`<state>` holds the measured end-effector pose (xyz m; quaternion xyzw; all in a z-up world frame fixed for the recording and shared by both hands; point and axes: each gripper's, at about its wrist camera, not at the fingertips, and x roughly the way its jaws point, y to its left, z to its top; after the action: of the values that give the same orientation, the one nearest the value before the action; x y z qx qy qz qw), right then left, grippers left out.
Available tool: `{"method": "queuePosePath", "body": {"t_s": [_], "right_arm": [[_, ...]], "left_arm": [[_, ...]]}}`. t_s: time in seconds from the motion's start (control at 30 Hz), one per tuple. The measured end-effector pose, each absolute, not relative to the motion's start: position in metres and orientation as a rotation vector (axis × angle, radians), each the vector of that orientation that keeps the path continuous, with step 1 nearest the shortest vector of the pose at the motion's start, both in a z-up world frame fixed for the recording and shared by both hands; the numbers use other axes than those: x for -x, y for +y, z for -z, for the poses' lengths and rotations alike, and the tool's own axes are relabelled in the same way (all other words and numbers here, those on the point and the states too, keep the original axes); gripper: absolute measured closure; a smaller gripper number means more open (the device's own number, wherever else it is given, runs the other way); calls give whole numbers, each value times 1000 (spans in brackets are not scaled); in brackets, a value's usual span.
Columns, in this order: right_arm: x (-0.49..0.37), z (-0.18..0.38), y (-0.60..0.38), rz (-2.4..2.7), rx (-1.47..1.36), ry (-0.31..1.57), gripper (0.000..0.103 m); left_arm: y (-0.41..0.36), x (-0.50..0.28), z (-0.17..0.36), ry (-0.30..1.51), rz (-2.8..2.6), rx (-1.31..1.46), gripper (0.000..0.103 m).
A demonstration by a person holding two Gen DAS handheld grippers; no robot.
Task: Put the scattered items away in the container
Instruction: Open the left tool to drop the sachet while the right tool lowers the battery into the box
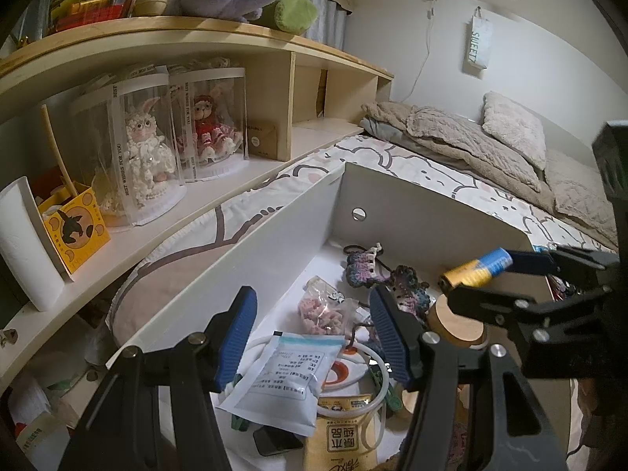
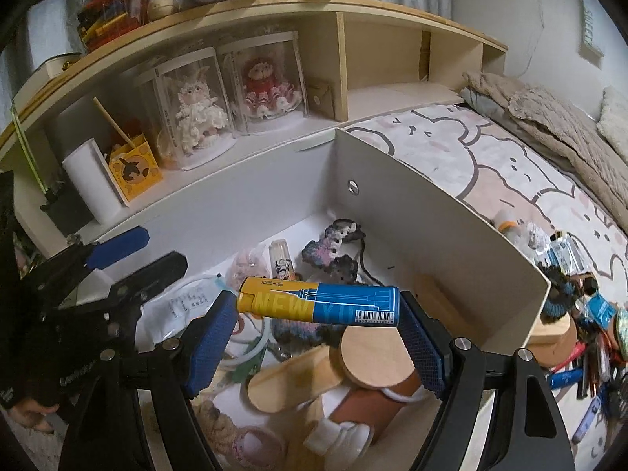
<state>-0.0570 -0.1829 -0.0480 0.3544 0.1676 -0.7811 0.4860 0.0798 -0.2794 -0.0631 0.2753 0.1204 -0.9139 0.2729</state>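
A white open box [image 1: 412, 204] sits on the bed and holds several items: a white sachet [image 1: 282, 376], a bag of pink bits [image 1: 322, 310], crocheted pieces [image 1: 369, 267] and wooden lids [image 2: 376, 357]. My right gripper [image 2: 318, 310] is shut on a yellow and blue lighter [image 2: 318, 302], held sideways above the box; it also shows in the left wrist view [image 1: 477, 269]. My left gripper [image 1: 310, 333] is open and empty, low over the box's near end. More loose items [image 2: 581, 314] lie on the bed right of the box.
A wooden shelf [image 1: 196, 39] runs along the left with boxed dolls [image 1: 149, 153], a paper roll [image 1: 27, 243] and a yellow carton [image 1: 74, 227]. Blankets and a pillow [image 1: 514, 125] lie at the far end of the bed.
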Motion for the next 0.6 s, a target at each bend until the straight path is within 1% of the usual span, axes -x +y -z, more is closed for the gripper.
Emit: {"method": "queuePosePath", "body": {"t_s": [0.33, 0.6], "right_arm": [[64, 45, -196, 1917, -880, 409, 21], [76, 54, -191, 1886, -969, 330, 21]], "left_arm": [[-277, -79, 65, 316, 2467, -750, 43], [-276, -77, 65, 307, 2468, -758, 43]]}}
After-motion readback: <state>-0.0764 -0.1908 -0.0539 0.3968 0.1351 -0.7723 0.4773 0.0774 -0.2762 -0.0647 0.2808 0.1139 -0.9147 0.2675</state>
